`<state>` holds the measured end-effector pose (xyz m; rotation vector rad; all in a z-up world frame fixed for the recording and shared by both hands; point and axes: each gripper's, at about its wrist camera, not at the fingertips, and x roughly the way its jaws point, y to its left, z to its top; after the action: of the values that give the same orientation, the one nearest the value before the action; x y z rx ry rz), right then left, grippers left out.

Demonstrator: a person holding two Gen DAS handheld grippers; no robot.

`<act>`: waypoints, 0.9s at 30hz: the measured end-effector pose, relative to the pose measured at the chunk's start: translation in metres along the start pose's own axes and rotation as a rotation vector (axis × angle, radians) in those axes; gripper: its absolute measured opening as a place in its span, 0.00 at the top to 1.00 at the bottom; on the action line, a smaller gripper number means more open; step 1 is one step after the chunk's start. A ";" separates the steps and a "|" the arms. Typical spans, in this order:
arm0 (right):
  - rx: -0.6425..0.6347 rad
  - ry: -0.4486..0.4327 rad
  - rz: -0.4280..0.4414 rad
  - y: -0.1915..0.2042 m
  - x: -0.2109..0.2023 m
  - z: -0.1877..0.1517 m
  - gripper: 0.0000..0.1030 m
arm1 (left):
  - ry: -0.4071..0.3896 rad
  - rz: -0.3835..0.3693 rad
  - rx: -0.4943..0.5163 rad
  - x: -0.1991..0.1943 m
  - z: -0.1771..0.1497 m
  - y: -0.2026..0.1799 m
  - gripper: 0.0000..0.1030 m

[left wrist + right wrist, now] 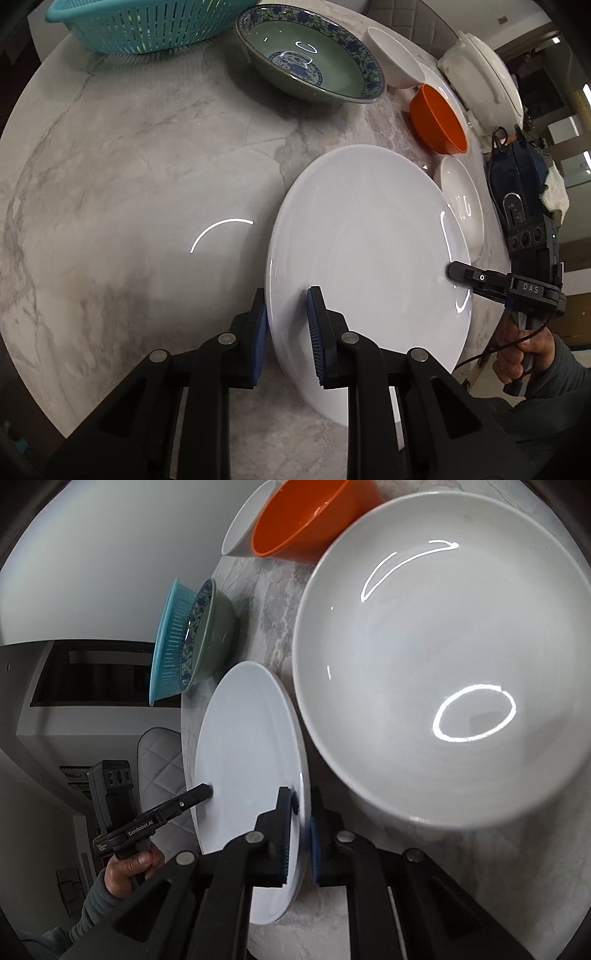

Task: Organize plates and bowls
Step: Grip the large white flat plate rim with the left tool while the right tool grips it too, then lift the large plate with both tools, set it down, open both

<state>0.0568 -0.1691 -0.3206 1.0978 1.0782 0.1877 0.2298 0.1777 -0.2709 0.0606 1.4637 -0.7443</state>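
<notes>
A large white plate [369, 251] is held between both grippers, tilted above the marble table [129, 166]. My left gripper [288, 332] straddles its near rim with one blue pad on each face. My right gripper [301, 834] straddles the opposite rim of the same plate [243, 753]; it also shows in the left wrist view [461, 275]. A small white bowl [443, 657] sits just right of the plate. An orange bowl [437, 120] and a green bowl with blue pattern [310, 55] stand farther back.
A teal plastic basket [140, 22] stands at the table's far edge. A white bowl [395, 59] lies tipped behind the orange one, on another white plate. A white lidded pot [484, 81] sits at the far right. The table edge runs close behind the right gripper.
</notes>
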 end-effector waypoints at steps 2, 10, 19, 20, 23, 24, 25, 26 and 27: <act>-0.037 0.022 -0.006 0.006 -0.008 -0.006 0.89 | -0.025 0.003 -0.031 -0.010 -0.024 -0.013 0.82; -0.199 0.160 -0.028 -0.001 -0.048 -0.044 0.89 | -0.093 0.022 -0.220 -0.009 -0.143 -0.077 0.83; -0.272 0.222 -0.037 -0.035 -0.057 -0.047 0.88 | -0.186 0.077 -0.306 0.019 -0.190 -0.119 0.83; -0.284 0.225 -0.034 -0.035 -0.056 -0.046 0.88 | -0.195 0.083 -0.314 0.020 -0.191 -0.121 0.83; -0.312 0.238 -0.037 -0.035 -0.053 -0.045 0.88 | -0.182 0.100 -0.319 0.026 -0.194 -0.118 0.82; -0.315 0.244 -0.044 -0.037 -0.052 -0.045 0.88 | -0.177 0.107 -0.309 0.027 -0.194 -0.121 0.82; -0.325 0.245 -0.051 -0.036 -0.050 -0.046 0.88 | -0.174 0.109 -0.299 0.028 -0.191 -0.121 0.82; -0.335 0.241 -0.057 -0.036 -0.050 -0.046 0.87 | -0.175 0.107 -0.294 0.030 -0.190 -0.123 0.82; -0.336 0.237 -0.061 -0.037 -0.049 -0.045 0.87 | -0.172 0.108 -0.290 0.031 -0.189 -0.125 0.82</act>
<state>-0.0169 -0.1886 -0.3210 0.7517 1.2368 0.4425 0.0019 0.1567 -0.2771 -0.1425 1.3782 -0.4337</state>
